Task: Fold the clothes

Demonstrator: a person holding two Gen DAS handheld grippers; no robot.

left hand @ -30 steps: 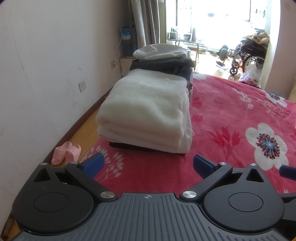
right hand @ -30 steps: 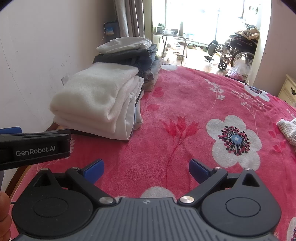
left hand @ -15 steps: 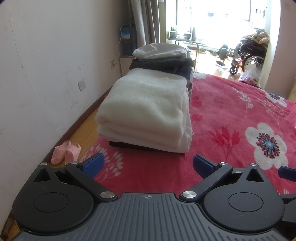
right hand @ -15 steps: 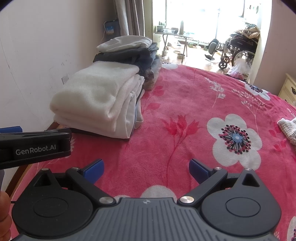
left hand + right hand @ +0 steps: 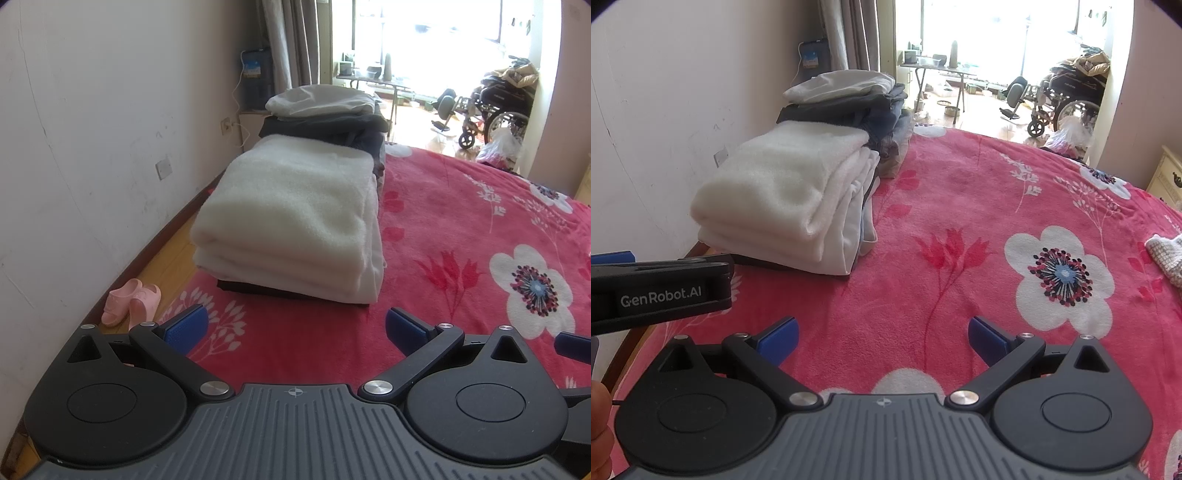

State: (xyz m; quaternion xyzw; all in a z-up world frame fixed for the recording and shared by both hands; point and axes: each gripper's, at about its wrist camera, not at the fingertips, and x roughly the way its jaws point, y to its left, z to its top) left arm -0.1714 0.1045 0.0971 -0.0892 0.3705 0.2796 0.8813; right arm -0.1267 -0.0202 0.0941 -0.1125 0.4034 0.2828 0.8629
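Both grippers hover low over the red fleece bedspread with white flower print (image 5: pixel 960 206), side by side. The left gripper (image 5: pixel 293 326) has its blue-padded fingers spread wide and holds nothing. The right gripper (image 5: pixel 882 338) is likewise released and empty.

Completed work, as far as visible: a folded cream-white fleece garment (image 5: pixel 291 218) lies on top of a thin dark folded item (image 5: pixel 258 288) at the left edge of the bed, beside the wall. Directly behind it, touching or just beside, stands a second stack of folded dark grey and blue garments (image 5: pixel 882 110) topped by a folded light grey garment (image 5: pixel 838 86). Both stacks look squared and settled, with no loose sleeves hanging out.

Remaining work: a knitted off-white item (image 5: pixel 1165 254) lies unfolded at the right edge of the right wrist view, well apart from the stacks and only partly in frame. It is probably the next piece to fold. Whether further clothes wait out of view cannot be determined.

Judgement: the task appears well advanced, between two garments. The next step calls for a reach to the right to fetch the knitted item.
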